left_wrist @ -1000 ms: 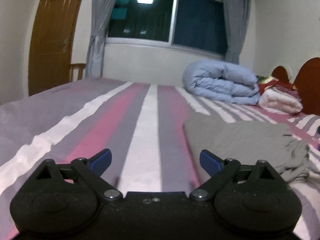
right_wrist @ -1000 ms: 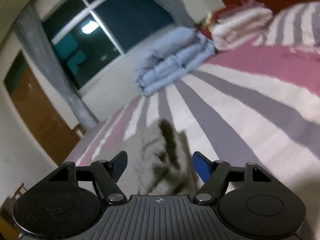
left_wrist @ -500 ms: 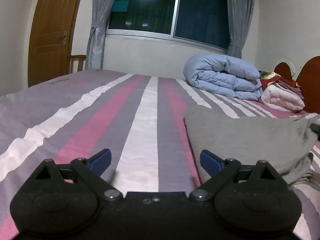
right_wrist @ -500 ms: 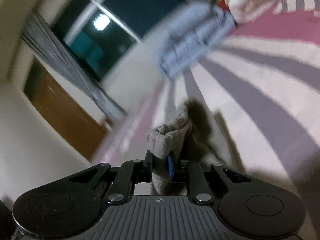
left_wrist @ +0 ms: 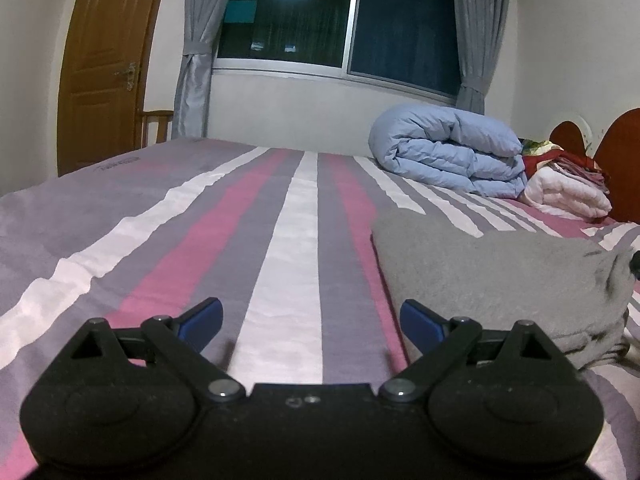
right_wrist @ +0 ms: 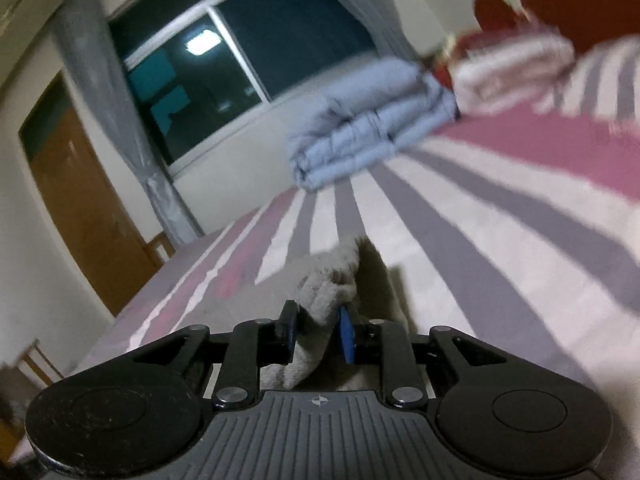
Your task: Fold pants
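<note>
Grey pants [left_wrist: 500, 276] lie partly folded on the striped bedsheet [left_wrist: 200, 240], to the right of my left gripper [left_wrist: 310, 314]. That gripper hovers low over the sheet, open, with nothing between its blue pads. In the right wrist view my right gripper [right_wrist: 318, 328] pinches a bunched fold of the grey pants [right_wrist: 328, 284] between its pads. The jaws are opening slightly, and the cloth is still caught between them. The pants' right edge is pulled up off the bed. A dark edge of the right gripper shows at the far right of the left wrist view.
A rolled light-blue duvet [left_wrist: 448, 152] and folded white and red blankets [left_wrist: 568, 192] sit at the head of the bed by the red-brown headboard [left_wrist: 624, 152]. A wooden door [left_wrist: 104, 68], a chair [left_wrist: 156, 128] and a curtained window stand beyond the bed.
My right gripper went from open around the cloth to shut on a fold of the pants, then rolled. The pants' right edge rose from a crumpled heap. The left gripper stayed open.
</note>
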Tool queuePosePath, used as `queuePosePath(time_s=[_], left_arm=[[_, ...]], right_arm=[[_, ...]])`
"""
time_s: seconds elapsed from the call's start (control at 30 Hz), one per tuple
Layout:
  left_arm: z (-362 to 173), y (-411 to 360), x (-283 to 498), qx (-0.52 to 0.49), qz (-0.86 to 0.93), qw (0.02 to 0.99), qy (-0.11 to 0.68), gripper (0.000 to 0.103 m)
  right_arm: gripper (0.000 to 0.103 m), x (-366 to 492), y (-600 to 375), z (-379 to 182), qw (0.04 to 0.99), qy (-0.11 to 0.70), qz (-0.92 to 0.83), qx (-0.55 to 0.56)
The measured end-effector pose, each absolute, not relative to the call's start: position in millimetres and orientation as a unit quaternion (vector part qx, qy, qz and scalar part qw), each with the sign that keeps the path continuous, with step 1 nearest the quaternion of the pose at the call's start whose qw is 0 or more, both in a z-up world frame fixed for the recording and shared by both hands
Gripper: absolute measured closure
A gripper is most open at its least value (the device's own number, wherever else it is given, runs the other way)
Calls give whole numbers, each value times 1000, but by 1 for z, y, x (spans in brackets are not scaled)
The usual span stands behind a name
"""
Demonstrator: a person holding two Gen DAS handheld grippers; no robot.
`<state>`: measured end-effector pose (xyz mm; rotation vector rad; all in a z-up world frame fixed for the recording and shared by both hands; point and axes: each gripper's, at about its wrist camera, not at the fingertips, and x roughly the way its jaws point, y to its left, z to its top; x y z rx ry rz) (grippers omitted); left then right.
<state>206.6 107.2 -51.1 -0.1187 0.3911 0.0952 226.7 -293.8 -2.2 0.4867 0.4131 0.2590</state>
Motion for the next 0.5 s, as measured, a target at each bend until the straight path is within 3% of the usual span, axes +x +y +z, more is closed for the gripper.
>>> queuePosePath(time_s=[0.17,0.5], left_arm=[[-44,108,215,-59,39,977,200,14],[-20,82,316,-6,-44,969,244,13]], right_arm=[[81,231,-291,-5,945,192,107,243],[81,324,-230,-5,930,264,198,159]])
